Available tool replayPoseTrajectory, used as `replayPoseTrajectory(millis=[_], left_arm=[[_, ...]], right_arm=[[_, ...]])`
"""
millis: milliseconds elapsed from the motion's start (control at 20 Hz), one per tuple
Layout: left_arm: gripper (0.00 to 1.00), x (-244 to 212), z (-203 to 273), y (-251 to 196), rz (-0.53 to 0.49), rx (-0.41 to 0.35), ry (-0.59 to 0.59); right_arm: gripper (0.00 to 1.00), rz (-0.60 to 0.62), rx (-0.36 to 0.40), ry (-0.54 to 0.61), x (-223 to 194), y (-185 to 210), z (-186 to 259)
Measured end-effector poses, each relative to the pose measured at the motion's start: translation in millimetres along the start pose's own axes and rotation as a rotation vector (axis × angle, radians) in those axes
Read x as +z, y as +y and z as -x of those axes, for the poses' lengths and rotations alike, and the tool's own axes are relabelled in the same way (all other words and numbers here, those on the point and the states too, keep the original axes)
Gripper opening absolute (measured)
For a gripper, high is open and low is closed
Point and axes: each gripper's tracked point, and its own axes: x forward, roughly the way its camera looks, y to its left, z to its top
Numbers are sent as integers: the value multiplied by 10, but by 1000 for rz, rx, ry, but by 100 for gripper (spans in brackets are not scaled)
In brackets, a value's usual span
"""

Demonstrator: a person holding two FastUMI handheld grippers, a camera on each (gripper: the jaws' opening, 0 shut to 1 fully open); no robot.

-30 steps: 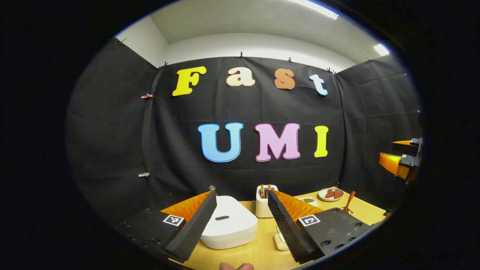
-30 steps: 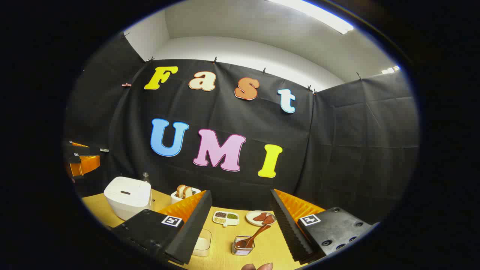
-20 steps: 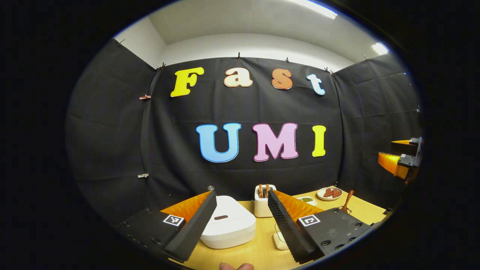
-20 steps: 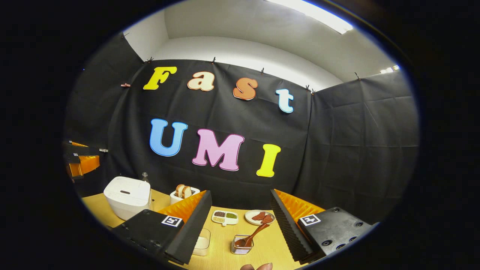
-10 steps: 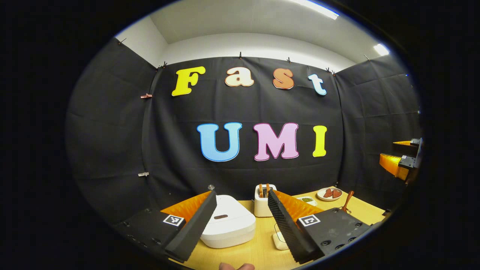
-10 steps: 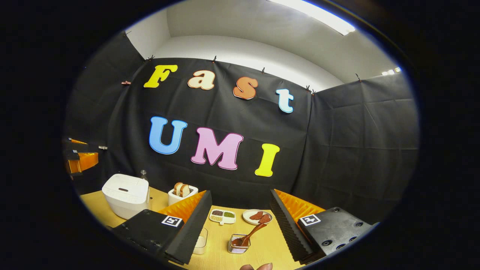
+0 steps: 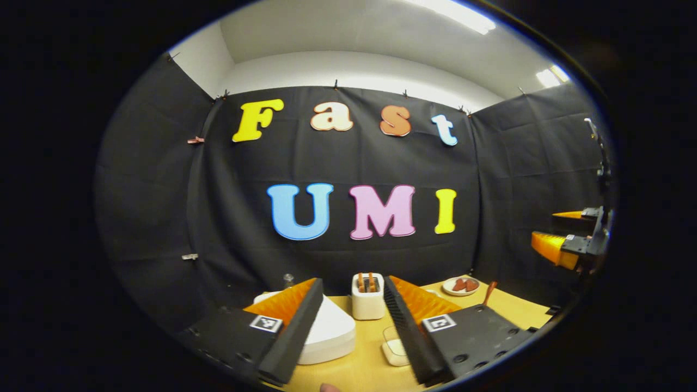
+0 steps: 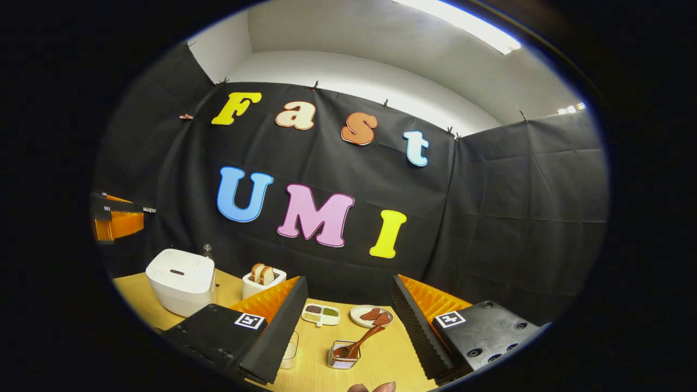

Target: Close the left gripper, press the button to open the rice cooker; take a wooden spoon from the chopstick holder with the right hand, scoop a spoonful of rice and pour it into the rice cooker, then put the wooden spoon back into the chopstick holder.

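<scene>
— Since the frame half a second before, you had narrowed the jaws of your left gripper a good deal, though a clear gap still stood between them and they held nothing. You had also swung it a little, so the rice cooker slid partly behind its left finger.

— And what did that mean for the job?

— You were on the first step, I'd judge: closing up before pressing the button. The lid was still down.

— How did the cooker look?

— White, squat, round-cornered, with a small dark slot on its lid, standing at the left end of the tabletop. A white toaster stood just beside it.

— And your other hand?

— Your right gripper hung above the tabletop with its jaws wide apart, holding nothing. Below it the wooden spoon leaned in the chopstick holder, untouched, a clear rice box nearby.
</scene>
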Motion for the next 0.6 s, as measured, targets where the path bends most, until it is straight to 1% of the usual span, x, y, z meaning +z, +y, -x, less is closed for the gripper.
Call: replayPoseTrajectory(millis=[150, 200, 250, 300, 400, 500, 600], left_arm=[[10, 154, -47, 52, 5, -77, -29], [10, 179, -97, 91, -6, -102, -22], [6, 132, -174, 199, -25, -104, -2], [6, 74, -272, 337, -39, -101, 41], [6, -95, -498, 598, -35, -105, 143], [6, -315, -746, 835, -7, -129, 251], [6, -587, -949, 1019, -7, -170, 369]], right_arm=[[97, 0, -1, -5, 21, -5, -17], [97, 5, -2, -7, 26, -3, -20], [97, 11, -1, -8, 33, 0, -14], [97, 15, -1, -8, 36, 1, -7], [97, 17, -4, -7, 39, -5, -2], [97, 29, -10, -12, 48, -16, 1], [97, 55, -23, -12, 31, -62, 9]])
